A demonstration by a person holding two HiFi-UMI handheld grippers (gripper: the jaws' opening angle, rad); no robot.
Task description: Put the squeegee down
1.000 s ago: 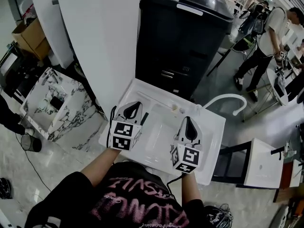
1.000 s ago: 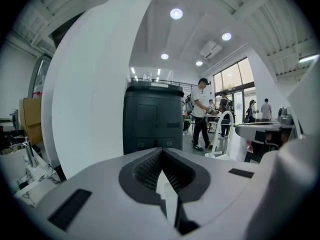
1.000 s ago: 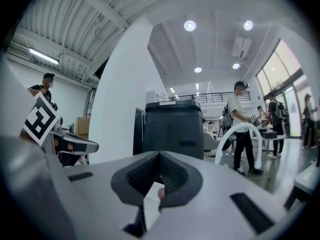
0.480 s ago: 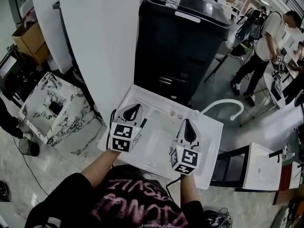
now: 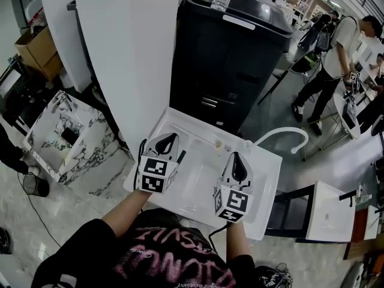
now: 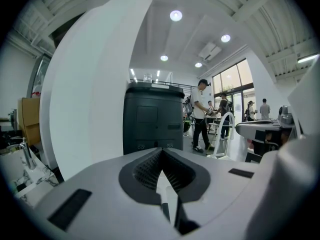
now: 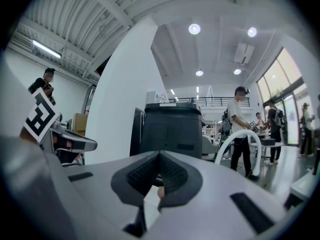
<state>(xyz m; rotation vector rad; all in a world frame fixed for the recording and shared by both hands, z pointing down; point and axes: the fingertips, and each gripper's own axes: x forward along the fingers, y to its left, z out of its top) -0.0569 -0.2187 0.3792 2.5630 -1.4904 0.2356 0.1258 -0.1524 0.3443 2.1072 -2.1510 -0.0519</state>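
Observation:
In the head view both grippers hover over a white sink [image 5: 268, 161]. My left gripper [image 5: 170, 136] is over the sink's left side, jaws shut, tips meeting with nothing between them [image 6: 161, 151]. A short dark piece, apparently the squeegee's handle [image 5: 180, 155], shows just right of that gripper on the sink; the rest is hidden under it. In the left gripper view a dark strip [image 6: 177, 219] shows below the jaws. My right gripper [image 5: 238, 155] is over the basin's right half, also shut and holding nothing [image 7: 160, 154].
A white curved faucet [image 5: 283, 133] rises at the sink's back right. Behind the sink stand a tall black cabinet [image 5: 228, 53] and a white pillar [image 5: 126, 53]. A marbled basin [image 5: 60, 137] is left, another white sink [image 5: 327, 212] right. People [image 5: 336, 47] stand far right.
Both grippers stay over the sink, still shut. The right gripper has drawn back slightly toward me. The view has shifted a little.

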